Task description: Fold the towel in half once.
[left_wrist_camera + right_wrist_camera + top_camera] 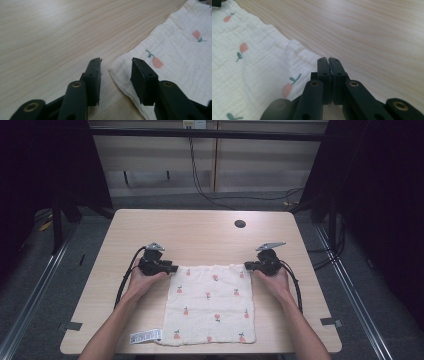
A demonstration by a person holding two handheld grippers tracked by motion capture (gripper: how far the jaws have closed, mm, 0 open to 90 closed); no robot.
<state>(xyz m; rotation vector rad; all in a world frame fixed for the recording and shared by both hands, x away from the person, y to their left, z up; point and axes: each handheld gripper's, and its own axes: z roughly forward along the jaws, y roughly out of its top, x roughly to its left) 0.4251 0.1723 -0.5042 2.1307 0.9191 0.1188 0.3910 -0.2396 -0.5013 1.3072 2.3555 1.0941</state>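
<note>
Cloth (210, 305) near table (200, 230) front edge, left gripper (116, 72) spread, right gripper (328, 75) closed

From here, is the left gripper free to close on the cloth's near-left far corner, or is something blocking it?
Probably yes. The left gripper is open, its jaws straddling the cloth corner on the bare table, with nothing between them.
</note>
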